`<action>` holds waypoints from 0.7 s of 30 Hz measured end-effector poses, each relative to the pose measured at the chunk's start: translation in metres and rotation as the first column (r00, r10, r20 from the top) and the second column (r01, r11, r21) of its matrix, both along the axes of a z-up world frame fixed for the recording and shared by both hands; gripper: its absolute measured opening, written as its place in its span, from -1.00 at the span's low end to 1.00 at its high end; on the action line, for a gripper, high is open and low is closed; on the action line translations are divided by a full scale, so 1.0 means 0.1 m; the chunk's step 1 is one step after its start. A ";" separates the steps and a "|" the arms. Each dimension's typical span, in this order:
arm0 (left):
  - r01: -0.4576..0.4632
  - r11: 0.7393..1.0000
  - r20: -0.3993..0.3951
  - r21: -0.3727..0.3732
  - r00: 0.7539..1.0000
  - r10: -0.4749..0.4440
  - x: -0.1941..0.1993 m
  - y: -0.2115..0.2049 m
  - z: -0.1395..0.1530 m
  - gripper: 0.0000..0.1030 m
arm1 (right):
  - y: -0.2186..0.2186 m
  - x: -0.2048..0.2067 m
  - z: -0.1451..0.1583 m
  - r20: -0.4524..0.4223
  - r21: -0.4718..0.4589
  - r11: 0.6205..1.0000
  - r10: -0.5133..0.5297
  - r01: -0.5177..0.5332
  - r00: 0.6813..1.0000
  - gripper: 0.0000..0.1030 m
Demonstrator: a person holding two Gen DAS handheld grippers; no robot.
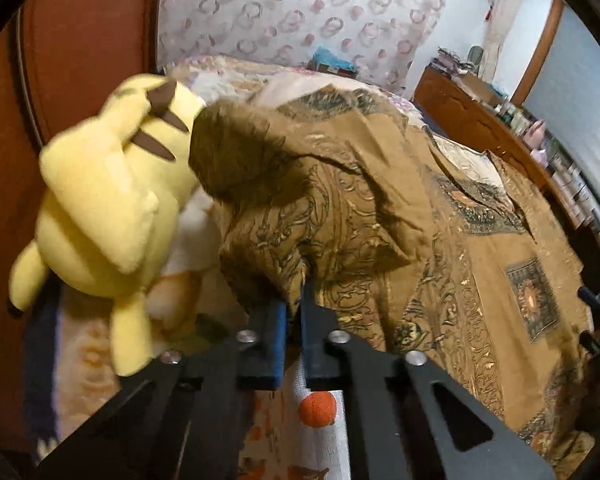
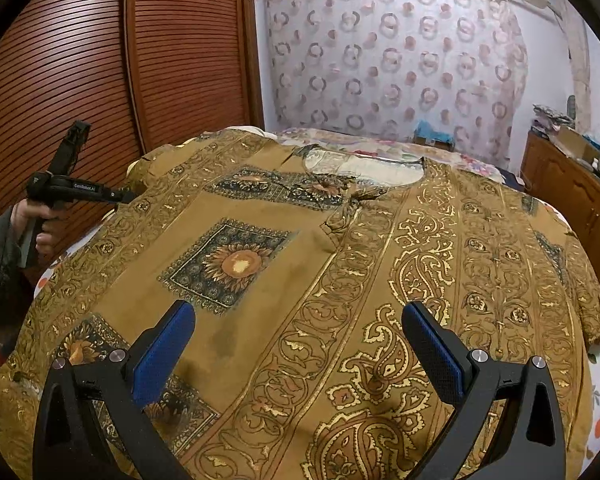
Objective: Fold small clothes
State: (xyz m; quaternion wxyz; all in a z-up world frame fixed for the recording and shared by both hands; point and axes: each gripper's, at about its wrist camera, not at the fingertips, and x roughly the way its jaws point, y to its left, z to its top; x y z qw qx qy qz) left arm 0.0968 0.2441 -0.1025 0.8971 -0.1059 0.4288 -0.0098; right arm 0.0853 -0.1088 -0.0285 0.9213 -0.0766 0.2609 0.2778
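Note:
A mustard-brown patterned shirt (image 2: 300, 264) lies spread on the bed, neckline at the far side. My left gripper (image 1: 294, 312) is shut on the shirt's left edge (image 1: 284, 200) and holds it lifted and bunched. In the right wrist view the left gripper (image 2: 120, 196) shows at the shirt's far left side, held in a hand. My right gripper (image 2: 296, 332) is open and empty, hovering above the shirt's lower middle.
A yellow plush toy (image 1: 108, 200) sits at the bed's left by the wooden wardrobe (image 2: 120, 60). A floral sheet (image 1: 300, 420) covers the bed. A wooden dresser (image 2: 572, 184) with clutter stands right. A patterned curtain (image 2: 388, 60) hangs behind.

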 end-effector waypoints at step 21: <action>0.260 0.950 0.153 0.175 0.946 -0.287 -0.04 -1.49 0.83 -0.25 | 0.00 0.03 -0.03 -0.017 0.001 1.000 -0.003 0.003 1.000 1.00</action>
